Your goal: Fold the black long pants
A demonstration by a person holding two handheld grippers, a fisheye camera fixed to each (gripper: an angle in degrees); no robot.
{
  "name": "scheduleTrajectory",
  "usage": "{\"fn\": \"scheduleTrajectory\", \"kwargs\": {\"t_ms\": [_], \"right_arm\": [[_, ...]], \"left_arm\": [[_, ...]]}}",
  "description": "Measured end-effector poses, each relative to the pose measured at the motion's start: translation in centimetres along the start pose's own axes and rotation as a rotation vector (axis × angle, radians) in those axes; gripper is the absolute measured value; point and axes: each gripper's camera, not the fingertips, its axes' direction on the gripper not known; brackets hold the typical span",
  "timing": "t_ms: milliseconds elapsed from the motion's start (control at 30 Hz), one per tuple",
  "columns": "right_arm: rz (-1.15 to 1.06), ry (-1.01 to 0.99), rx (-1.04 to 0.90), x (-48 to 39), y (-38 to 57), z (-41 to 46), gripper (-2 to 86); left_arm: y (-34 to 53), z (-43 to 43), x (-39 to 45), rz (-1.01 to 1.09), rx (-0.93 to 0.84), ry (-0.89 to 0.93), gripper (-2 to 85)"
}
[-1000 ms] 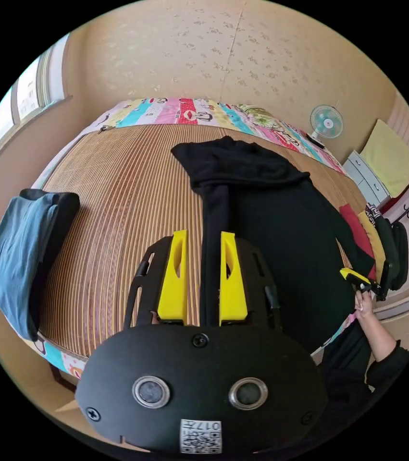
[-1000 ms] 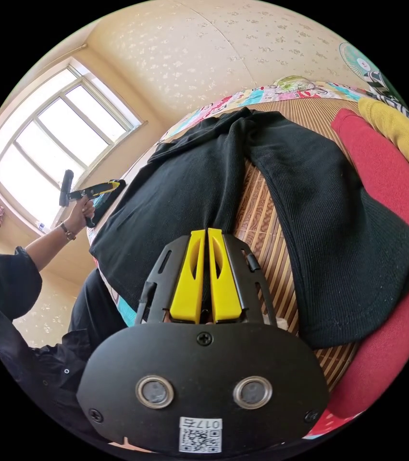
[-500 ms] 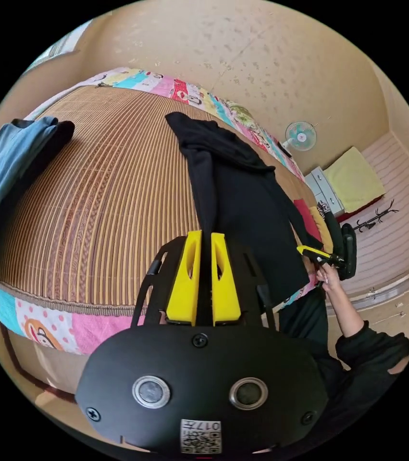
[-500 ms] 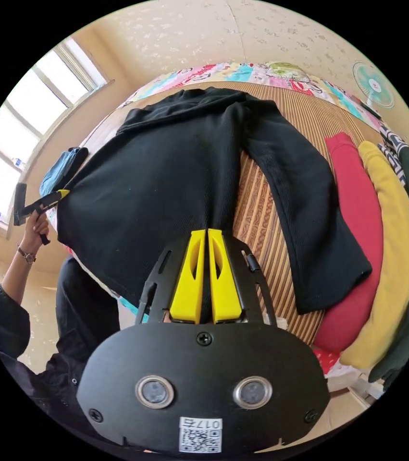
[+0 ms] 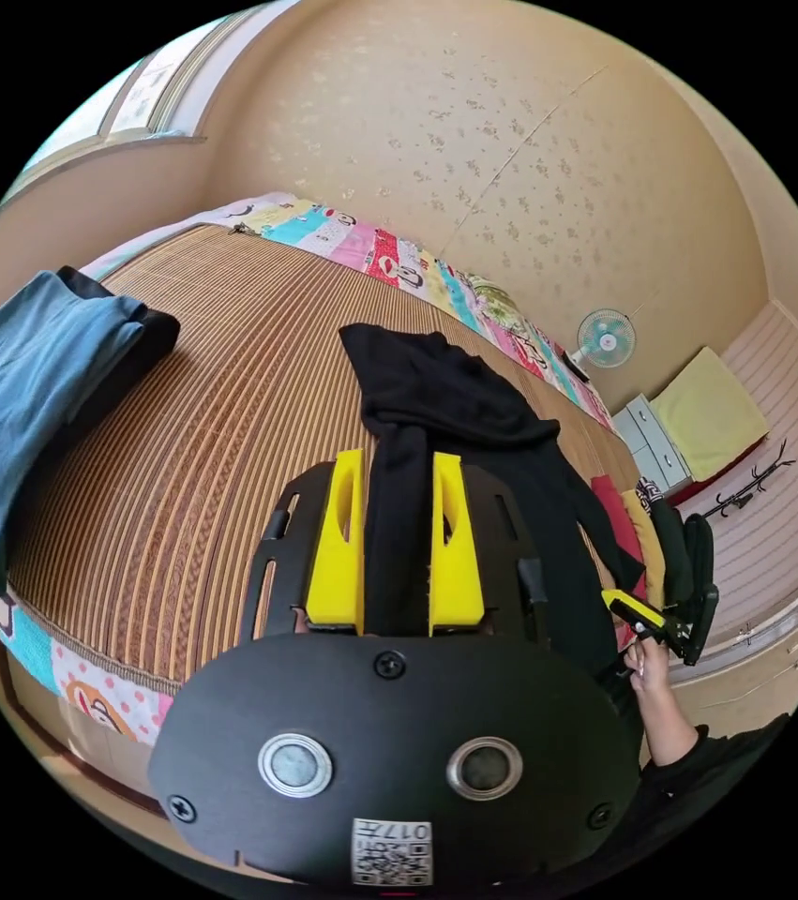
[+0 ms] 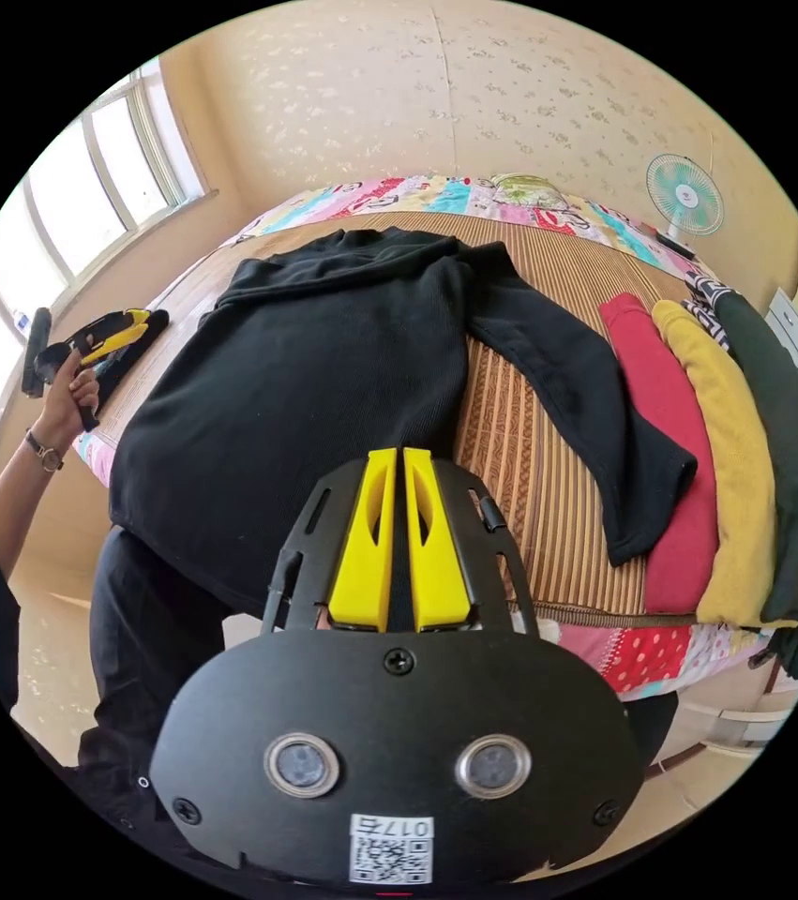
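Left hand-held gripper [image 5: 397, 539] spread astride black pants [image 5: 455, 412] | right hand-held gripper [image 6: 397, 534] pinching them

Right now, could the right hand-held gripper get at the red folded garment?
Probably not without letting go: the right hand-held gripper is shut on the black pants. The red garment lies beside them, uncovered except under one pant leg's hem.

Pants across the mat, other clothes on either side

The pants [image 6: 323, 366] lie on the bed's mat [image 6: 520, 487]; a row of folded clothes [image 6: 727, 450] lies beside one leg, perhaps touching its hem, and a folded pile [image 5: 23, 412] sits well apart near the mat's opposite edge.
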Motion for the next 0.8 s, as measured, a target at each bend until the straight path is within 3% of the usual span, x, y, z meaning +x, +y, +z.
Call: {"fn": "scheduleTrajectory", "kwargs": {"t_ms": [200,367,467,633,800], "right_arm": [[0.005,-0.031,0.021,-0.1,-0.8,0.0,0.8],[-0.047,-0.093,0.089,0.1,-2.3,-1.1,0.4],[-0.042,-0.104,0.089,0.7,-3.6,-0.9,0.4],[0.020,0.012,0.005,2.8,-4.3,2.3,0.3],[0.096,-0.053,0.007,6.5,-4.4,2.6,0.5]], "left_arm": [[-9.8,9.1,-3.3,-0.060,-0.070,-0.131,11.6],[-14.1,14.7,-6.5,-0.086,-0.101,-0.109,12.1],[-15.4,17.6,-6.6,-0.009,-0.145,-0.088,7.4],[-17.3,19.7,-5.7,0.139,-0.160,-0.352,3.6],[-18.1,19.7,-9.4,0.009,-0.186,-0.270,7.3]]}}
